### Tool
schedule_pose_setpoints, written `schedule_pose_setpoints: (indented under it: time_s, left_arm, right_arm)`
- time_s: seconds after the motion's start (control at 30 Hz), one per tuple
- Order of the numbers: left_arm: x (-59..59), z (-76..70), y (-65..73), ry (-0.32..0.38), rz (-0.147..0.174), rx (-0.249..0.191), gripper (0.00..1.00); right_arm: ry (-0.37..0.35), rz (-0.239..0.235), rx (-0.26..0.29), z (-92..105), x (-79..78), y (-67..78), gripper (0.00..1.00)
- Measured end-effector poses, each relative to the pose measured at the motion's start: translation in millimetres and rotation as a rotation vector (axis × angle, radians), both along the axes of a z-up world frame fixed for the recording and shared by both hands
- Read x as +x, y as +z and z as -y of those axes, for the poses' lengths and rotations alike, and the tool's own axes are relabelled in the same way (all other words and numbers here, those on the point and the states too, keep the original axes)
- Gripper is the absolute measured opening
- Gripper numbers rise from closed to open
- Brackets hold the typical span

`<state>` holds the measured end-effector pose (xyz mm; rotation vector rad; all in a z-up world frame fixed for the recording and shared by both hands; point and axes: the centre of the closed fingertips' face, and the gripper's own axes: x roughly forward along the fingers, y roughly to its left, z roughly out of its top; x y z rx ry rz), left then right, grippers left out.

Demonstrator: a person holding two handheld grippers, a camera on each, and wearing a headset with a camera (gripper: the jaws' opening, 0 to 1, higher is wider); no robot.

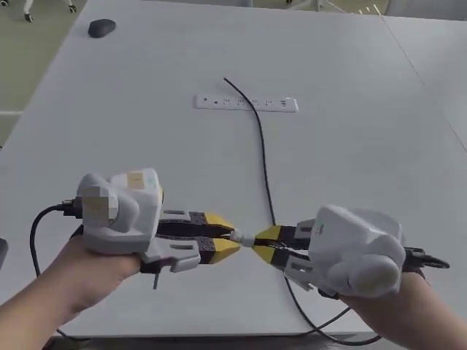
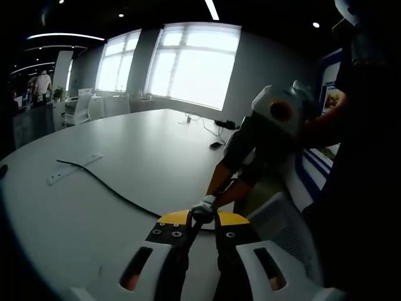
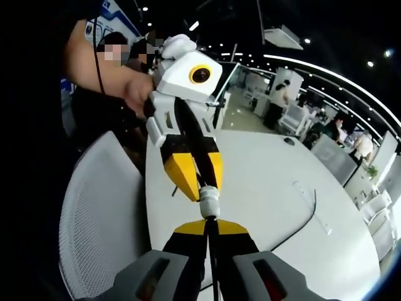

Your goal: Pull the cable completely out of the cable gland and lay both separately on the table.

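**Head view:** over a pale grey worktop (image 1: pixel 146 131), the left gripper (image 1: pixel 228 237) and right gripper (image 1: pixel 264 243) meet tip to tip, a white cable gland (image 1: pixel 244 238) between them; the black cable (image 1: pixel 261 146) trails from that meeting point across the worktop and over a white power strip (image 1: pixel 246 103); a dark computer mouse (image 1: pixel 101 28) lies well apart at the far corner.

**Left gripper view:** the yellow-tipped jaws are closed narrow on the cable gland (image 2: pixel 203 209), held just above the worktop; the cable (image 2: pixel 109 188) snakes away to the left.

**Right gripper view:** its jaws are pinched on the cable right beside the cable gland (image 3: pixel 208 199); the left gripper clamps the gland's far end.

The pull itself appears to be in hand, the gland not yet free; the next move likely calls for drawing the hands straight apart along the cable's line, both grips firm, then laying each piece down separately.

No brand or label can be read; the power strip's markings are too small.
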<state>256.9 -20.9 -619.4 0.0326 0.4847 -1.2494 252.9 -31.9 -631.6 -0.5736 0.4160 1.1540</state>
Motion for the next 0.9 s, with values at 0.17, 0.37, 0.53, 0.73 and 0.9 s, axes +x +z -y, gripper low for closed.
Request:
schedule_pose_setpoints:
  time_s: [0.17, 0.37, 0.53, 0.73, 0.9]
  left_arm:
    - [-0.2, 0.9, 0.4, -0.003, -0.004, -0.007, 0.15]
    - [-1.8, 1.8, 0.7, -0.019, -0.009, -0.026, 0.16]
    - [-2.0, 0.6, 0.9, -0.029, -0.002, -0.039, 0.16]
    - [-3.7, 0.5, 5.9, -0.042, -0.006, -0.064, 0.15]
    - [-5.0, -0.2, 6.3, -0.051, -0.027, -0.059, 0.15]
  right_arm:
    - [0.018, -0.005, 0.014, 0.4, -0.7, 0.5, 0.0]
    - [0.058, -0.01, 0.025, -0.5, -3.4, 1.5, 0.0]
    - [0.073, -0.01, 0.028, -1.8, -3.3, 1.9, 0.0]
    - [0.076, -0.032, 0.04, -2.0, -3.3, 1.1, 0.0]
    - [0.119, -0.006, 0.025, -4.5, -6.6, 1.4, 0.0]
